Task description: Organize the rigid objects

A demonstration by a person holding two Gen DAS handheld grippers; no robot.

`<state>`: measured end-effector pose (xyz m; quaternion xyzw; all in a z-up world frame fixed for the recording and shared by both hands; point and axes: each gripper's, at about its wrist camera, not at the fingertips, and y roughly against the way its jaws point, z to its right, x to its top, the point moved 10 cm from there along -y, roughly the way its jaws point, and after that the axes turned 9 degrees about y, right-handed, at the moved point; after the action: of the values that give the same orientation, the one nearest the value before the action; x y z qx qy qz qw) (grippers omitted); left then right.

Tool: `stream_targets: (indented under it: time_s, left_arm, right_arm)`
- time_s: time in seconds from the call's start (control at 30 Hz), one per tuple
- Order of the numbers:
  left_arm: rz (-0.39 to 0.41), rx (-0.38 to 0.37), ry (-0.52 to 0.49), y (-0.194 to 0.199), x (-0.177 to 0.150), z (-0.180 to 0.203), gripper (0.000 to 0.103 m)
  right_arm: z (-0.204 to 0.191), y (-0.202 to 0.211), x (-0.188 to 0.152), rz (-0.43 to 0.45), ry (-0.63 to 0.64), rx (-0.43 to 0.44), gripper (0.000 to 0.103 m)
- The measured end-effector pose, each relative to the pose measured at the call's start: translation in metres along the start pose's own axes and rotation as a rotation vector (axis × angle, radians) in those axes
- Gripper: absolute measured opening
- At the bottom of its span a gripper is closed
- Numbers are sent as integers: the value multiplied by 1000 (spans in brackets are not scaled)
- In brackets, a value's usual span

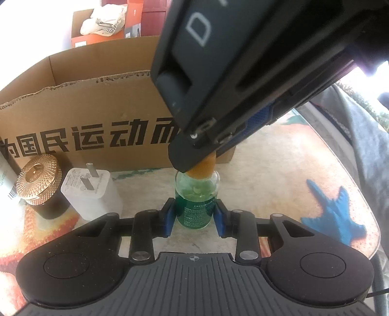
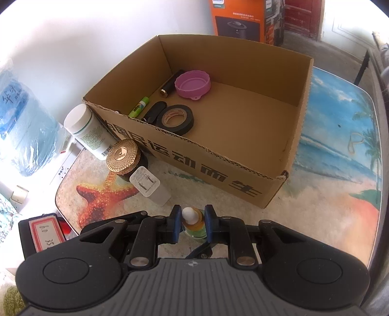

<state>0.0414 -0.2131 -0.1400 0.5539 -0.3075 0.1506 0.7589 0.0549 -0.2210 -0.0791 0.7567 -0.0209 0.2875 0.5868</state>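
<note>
From the left wrist view, the cardboard box (image 1: 92, 116) carries bold black Chinese print along its near wall, and a large white "D" shows on the body of the right gripper (image 1: 194, 167), which slants down from the upper right and covers the orange cap of the green glass bottle (image 1: 195, 204). The bottle stands upright on the beach-print table (image 1: 279, 170), just in front of the box, with a dark label of tiny unreadable text. The left gripper (image 1: 195, 215) points down at it, its blue pads close on either side of the lower body with the jaws narrowed; whether they press the glass cannot be told. To the left stand a gold-lidded dark jar (image 1: 40, 184) and a white charger (image 1: 91, 192), close together. From the right wrist view, the same black characters run along the box (image 2: 218, 170), which holds a roll of black tape (image 2: 175, 119), a pink lid (image 2: 192, 83), a green tube (image 2: 139, 107) and a black cylinder (image 2: 171, 83). An orange carton (image 2: 237, 17) behind bears small print too blurred to read. The right gripper (image 2: 193, 222) points steeply down, its jaws nearly closed around the bottle's (image 2: 194, 228) neck, where a white bulb tops the orange collar.
</note>
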Motion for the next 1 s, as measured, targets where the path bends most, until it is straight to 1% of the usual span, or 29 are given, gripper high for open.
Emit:
stream_targets:
  time_s: [0.23, 0.5, 0.73, 0.83, 0.9, 1.0]
  left_arm:
    - [21, -20, 15, 17, 12, -4, 32]
    - [67, -43, 14, 52, 44, -10, 32]
    - [105, -71, 3, 88, 85, -23, 32]
    - [121, -83, -15, 96, 105, -29, 32]
    - [133, -83, -30, 99, 120, -35, 32]
    - [150, -61, -55, 99, 141, -44, 32]
  right_arm:
    - [-5, 21, 7, 16, -20, -12, 22]
    - [-21, 56, 31, 65, -37, -41, 22]
    - [-36, 91, 68, 135, -67, -71, 22]
    - [-40, 103, 88, 175, -84, -88, 22]
    - [-39, 110, 102, 213, -108, -82, 22]
    - [-34, 112, 123, 265, -146, -52, 22]
